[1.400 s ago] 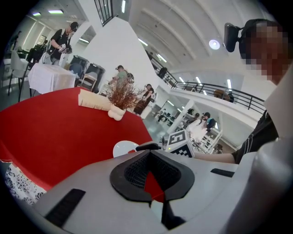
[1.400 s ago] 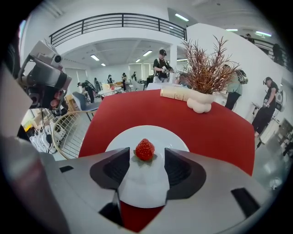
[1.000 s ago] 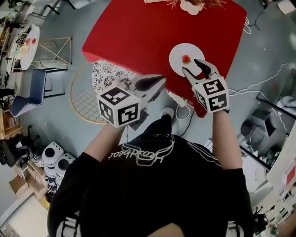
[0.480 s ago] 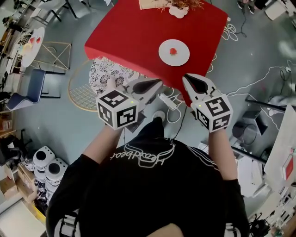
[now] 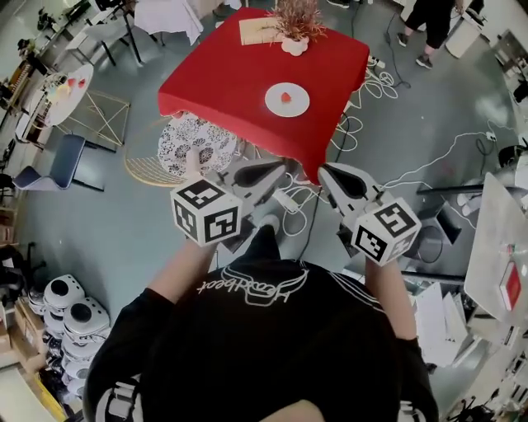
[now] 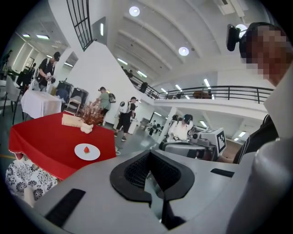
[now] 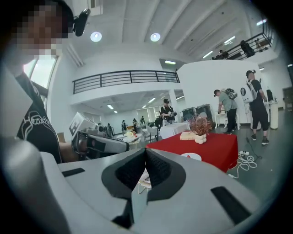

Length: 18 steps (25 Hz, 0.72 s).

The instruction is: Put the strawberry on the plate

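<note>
A red strawberry [image 5: 286, 97] lies in the middle of the white plate [image 5: 297, 105] on the red table [image 5: 223, 78], well ahead of both grippers. My left gripper [image 5: 276, 171] and right gripper [image 5: 327, 173] hang side by side over the floor, short of the table's near edge. Both are shut with nothing between the pads. In the left gripper view the shut left gripper [image 6: 148, 153] points past the plate [image 6: 93, 154] with the strawberry [image 6: 86, 149]. In the right gripper view the plate [image 7: 191, 156] peeks over the shut right gripper [image 7: 145, 150].
A dried plant in a white pot [image 5: 294, 21] and a tan box [image 5: 260, 31] stand at the table's far side. A patterned round stool [image 5: 190, 138] and a wire basket [image 5: 153, 169] sit left of the table. Cables [image 5: 367, 115] trail over the floor at right. People [image 5: 429, 21] stand beyond.
My right gripper has let go at the plate, drawn back toward me and shut. The strawberry stays on the plate. The table now lies farther off.
</note>
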Each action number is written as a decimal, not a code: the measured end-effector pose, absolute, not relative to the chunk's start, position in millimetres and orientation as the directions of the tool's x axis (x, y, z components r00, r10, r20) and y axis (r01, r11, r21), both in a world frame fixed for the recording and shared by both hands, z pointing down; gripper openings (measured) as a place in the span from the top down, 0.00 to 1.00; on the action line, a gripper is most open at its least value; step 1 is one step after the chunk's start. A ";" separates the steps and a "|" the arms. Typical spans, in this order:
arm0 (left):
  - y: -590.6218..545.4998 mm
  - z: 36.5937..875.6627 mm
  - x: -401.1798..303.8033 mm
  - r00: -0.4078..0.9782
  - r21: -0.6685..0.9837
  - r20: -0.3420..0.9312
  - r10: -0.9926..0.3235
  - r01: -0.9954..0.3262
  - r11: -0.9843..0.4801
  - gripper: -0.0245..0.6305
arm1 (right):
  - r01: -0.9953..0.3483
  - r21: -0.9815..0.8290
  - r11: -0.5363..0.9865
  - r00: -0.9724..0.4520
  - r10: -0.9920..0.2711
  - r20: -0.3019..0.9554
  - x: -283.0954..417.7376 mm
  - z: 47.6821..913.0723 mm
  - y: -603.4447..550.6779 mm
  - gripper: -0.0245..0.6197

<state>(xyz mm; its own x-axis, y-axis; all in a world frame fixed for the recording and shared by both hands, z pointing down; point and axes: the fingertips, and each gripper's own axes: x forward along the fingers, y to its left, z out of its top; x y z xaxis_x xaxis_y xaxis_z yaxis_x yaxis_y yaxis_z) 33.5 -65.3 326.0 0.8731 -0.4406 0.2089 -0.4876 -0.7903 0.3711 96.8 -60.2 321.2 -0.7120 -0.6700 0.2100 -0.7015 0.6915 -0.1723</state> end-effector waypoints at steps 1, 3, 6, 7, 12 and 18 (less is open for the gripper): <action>-52.2 321.9 36.3 0.875 0.371 0.204 -0.439 -0.483 -0.793 0.95 | -0.691 -0.203 0.694 -0.723 -0.663 0.196 98.9 316.5 -46.5 0.95; -31.9 312.2 40.9 0.877 0.351 0.196 -0.439 -0.481 -0.803 0.95 | -0.678 -0.238 0.695 -0.734 -0.656 0.175 102.3 308.7 -25.1 0.95; -3.8 298.5 48.7 0.880 0.316 0.184 -0.438 -0.475 -0.822 0.95 | -0.674 -0.218 0.706 -0.738 -0.654 0.166 105.7 301.0 4.4 0.95; 6.1 294.4 51.5 0.884 0.310 0.176 -0.434 -0.468 -0.828 0.95 | -0.674 -0.214 0.707 -0.738 -0.655 0.162 107.2 298.8 14.2 0.95; 37.2 281.4 61.0 0.892 0.283 0.159 -0.423 -0.452 -0.846 0.95 | -0.679 -0.223 0.700 -0.732 -0.669 0.129 116.9 289.5 44.6 0.95; 56.5 278.6 67.5 0.893 0.274 0.164 -0.419 -0.449 -0.850 0.95 | -0.687 -0.208 0.696 -0.725 -0.676 0.132 121.2 286.7 62.9 0.95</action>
<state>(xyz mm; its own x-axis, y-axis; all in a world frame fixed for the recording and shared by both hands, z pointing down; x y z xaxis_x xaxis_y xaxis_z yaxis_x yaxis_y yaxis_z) 67.5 56.5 278.6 0.8930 -0.4190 0.1643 -0.4494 -0.8502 0.2742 121.2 62.9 286.7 -0.7247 -0.6763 0.1319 -0.6873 0.6960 -0.2079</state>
